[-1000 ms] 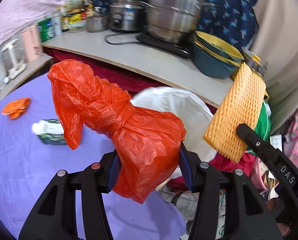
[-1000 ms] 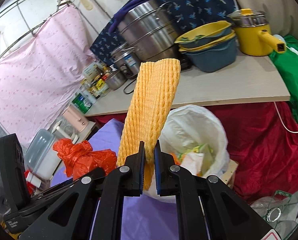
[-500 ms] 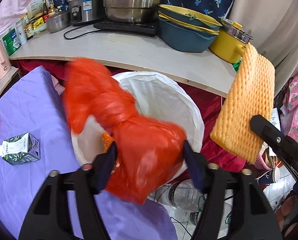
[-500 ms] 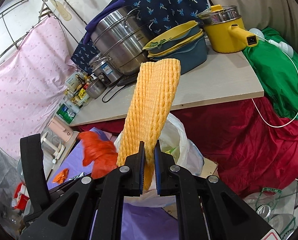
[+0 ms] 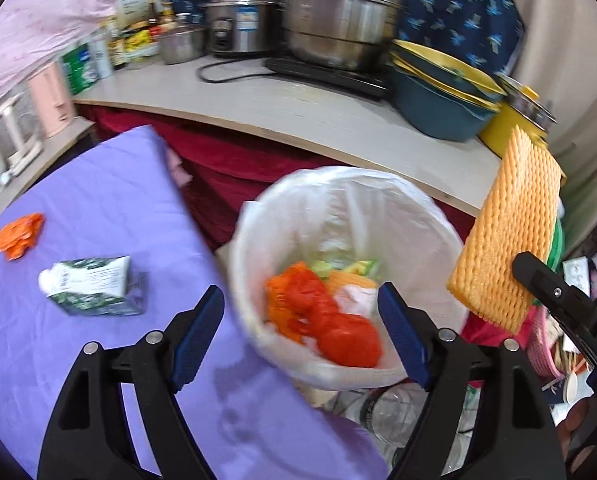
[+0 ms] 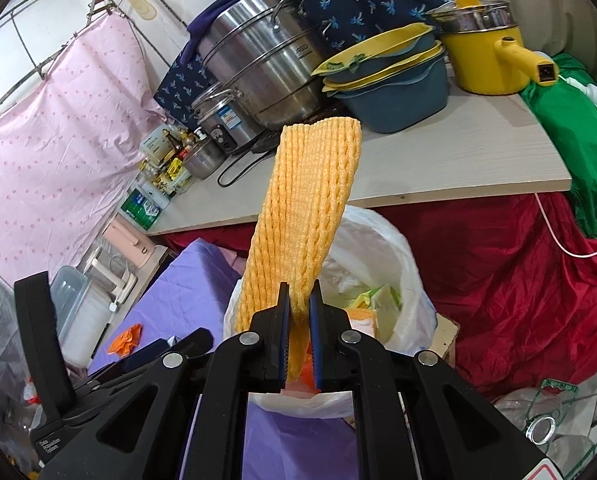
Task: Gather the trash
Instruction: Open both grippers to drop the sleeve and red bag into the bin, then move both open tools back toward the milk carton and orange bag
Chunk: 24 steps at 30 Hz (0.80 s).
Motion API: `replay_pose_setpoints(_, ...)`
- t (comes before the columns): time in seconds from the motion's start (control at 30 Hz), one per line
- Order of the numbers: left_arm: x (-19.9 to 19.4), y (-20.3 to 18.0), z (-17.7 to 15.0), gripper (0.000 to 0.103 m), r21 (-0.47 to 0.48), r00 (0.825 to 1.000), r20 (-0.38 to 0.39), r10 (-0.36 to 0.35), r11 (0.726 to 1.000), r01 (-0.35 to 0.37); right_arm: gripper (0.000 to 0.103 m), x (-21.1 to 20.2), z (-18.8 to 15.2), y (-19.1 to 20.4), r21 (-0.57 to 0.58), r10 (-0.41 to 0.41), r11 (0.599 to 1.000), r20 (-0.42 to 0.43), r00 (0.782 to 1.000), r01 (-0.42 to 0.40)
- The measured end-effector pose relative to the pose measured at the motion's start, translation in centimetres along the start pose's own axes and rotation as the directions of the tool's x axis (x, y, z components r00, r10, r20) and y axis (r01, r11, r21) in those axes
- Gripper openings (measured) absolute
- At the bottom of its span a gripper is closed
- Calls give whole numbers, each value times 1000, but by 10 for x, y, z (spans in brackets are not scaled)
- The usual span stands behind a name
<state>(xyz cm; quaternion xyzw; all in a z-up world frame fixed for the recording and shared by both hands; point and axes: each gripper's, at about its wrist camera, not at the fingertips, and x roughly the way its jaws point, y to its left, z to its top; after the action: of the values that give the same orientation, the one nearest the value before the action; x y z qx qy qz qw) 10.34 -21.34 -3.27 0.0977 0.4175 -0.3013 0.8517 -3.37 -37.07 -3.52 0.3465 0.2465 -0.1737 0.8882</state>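
- Purple cloth (image 5: 98,200) covers the table in my left-wrist view; behind it runs a pale counter (image 5: 298,112) with steel pots (image 5: 338,20), a stack of blue and yellow basins (image 5: 438,100) and a dark red drape below.
- On the cloth lie a small green and white carton (image 5: 92,286), tipped on its side, and, well apart from it near the far left edge, an orange scrap (image 5: 16,236).
- Just off the table's edge stands the bin with a white liner (image 5: 338,200). A knotted red bag (image 5: 330,320) lies inside it, on top of green and yellow scraps.
- My left claw (image 5: 300,334) hangs over the bin's near rim. Its jaws are opening, wide apart, with nothing pressed between the blue pads; the red bag shows below the gap, down in the bin.
- At the right of this view the yellow foam net (image 5: 506,232) sticks up from my other claw.
- Seen from my right wrist, the same counter carries the pots, the basins (image 6: 390,84) and a yellow pot (image 6: 482,60); a pink sheet (image 6: 58,140) hangs at the left and green cloth at the right.
- My right claw (image 6: 298,332) is clamped tight on the lower end of the foam net (image 6: 306,208), which rises upright, held over the bin (image 6: 402,264).
- Past the claw's left side, the orange scrap (image 6: 126,338) shows on the cloth.
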Motion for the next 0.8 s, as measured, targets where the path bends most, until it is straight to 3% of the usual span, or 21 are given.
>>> replay_pose_setpoints(0.2, -10, 36, -3, 76, -63, 999, 14, 51, 997, -50, 9, 29, -3, 17, -30, 14, 999, -47, 999, -16)
replay_pose_setpoints(0.4, -18, 60, -4, 76, -102, 996, 29, 85, 991, -82, 20, 48, -3, 32, -51, 9, 999, -52, 999, -11)
replay_pose_setpoints(0.7, -29, 75, -6, 79, -131, 993, 51, 109, 986, -102, 36, 42, -5, 48, -62, 23, 998, -33, 999, -25)
replay_pose_setpoints(0.8, -33, 81, -7, 79, -144, 992, 54, 112, 984, -103, 36, 38, -8, 59, -78, 32, 996, -33, 999, -35)
